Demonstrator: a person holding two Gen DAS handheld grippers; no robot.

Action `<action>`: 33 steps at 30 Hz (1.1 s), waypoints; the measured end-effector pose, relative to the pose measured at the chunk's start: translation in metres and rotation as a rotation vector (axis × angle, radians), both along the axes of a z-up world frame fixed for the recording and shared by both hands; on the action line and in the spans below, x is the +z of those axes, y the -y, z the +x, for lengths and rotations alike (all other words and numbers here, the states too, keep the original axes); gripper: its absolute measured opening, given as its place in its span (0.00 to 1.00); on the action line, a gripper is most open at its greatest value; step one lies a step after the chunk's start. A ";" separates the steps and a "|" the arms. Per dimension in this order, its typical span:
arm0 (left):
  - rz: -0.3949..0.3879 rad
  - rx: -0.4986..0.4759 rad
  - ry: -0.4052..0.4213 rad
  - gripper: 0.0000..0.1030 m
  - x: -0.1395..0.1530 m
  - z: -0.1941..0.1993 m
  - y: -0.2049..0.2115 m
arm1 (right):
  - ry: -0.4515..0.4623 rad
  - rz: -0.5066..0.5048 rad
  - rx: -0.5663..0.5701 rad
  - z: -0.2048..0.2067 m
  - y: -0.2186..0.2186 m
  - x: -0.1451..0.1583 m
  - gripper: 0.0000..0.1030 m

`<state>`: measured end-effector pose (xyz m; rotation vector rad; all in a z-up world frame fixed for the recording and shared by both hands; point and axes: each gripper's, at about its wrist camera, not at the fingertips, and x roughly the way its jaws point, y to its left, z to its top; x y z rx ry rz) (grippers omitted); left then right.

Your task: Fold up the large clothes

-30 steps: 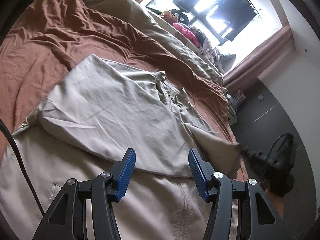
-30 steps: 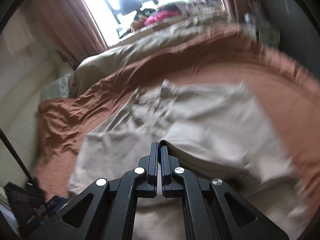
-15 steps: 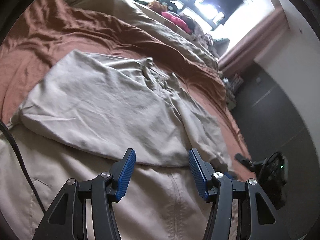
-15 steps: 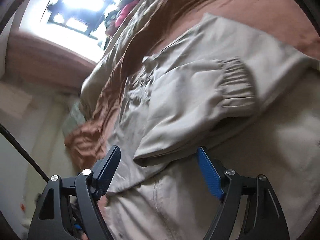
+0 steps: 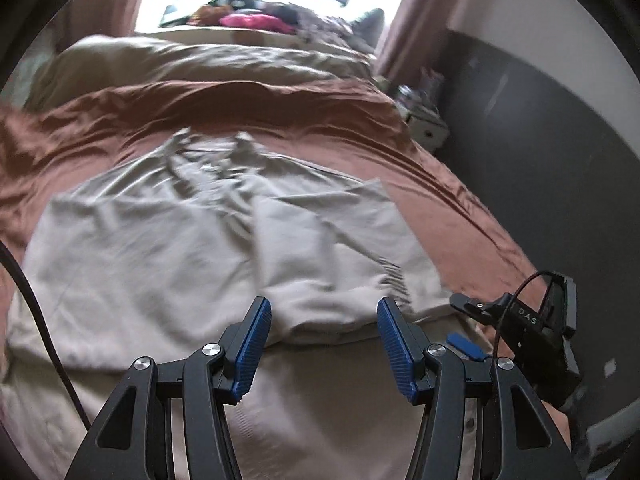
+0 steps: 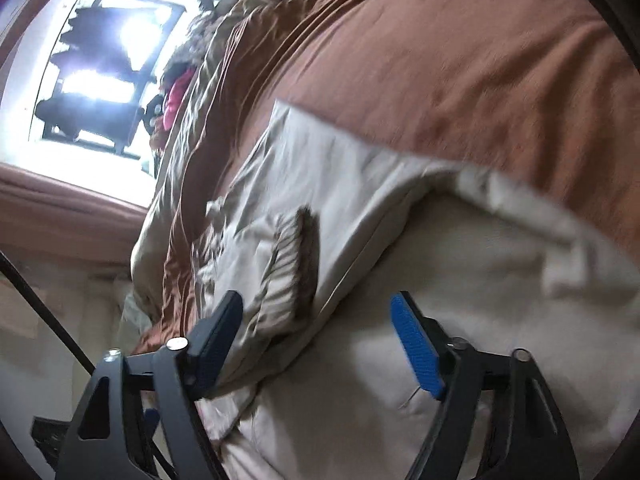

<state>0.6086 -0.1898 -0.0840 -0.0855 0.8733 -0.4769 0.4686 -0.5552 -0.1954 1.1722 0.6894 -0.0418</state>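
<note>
Brown bedsheet (image 5: 420, 184) under beige jacket (image 5: 180, 240).

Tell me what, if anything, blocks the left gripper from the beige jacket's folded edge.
Nothing visible does. The left gripper is open just above the beige jacket, whose folded edge lies directly ahead on the brown bedspread.

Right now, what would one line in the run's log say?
task: fold jacket | left claw: open, empty | right claw: open, just narrowed, empty | sleeve: folded in | bed
</note>
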 end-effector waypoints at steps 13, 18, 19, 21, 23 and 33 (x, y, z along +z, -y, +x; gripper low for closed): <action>0.241 -0.147 -0.123 0.56 -0.066 0.044 0.141 | -0.015 0.151 -0.116 0.000 0.007 -0.028 0.45; 0.294 -0.161 -0.172 0.56 -0.097 0.059 0.165 | 0.007 0.154 -0.148 -0.033 0.012 -0.031 0.45; 0.314 -0.158 -0.181 0.56 -0.103 0.062 0.168 | 0.012 0.159 -0.150 -0.034 0.014 -0.031 0.45; 0.350 -0.142 -0.206 0.56 -0.119 0.069 0.169 | 0.020 0.174 -0.151 -0.034 0.013 -0.034 0.45; 0.365 -0.131 -0.208 0.55 -0.128 0.072 0.168 | 0.025 0.187 -0.151 -0.033 0.013 -0.037 0.45; 0.335 -0.126 -0.139 0.34 -0.086 0.076 0.140 | 0.034 0.201 -0.086 -0.026 0.004 -0.050 0.45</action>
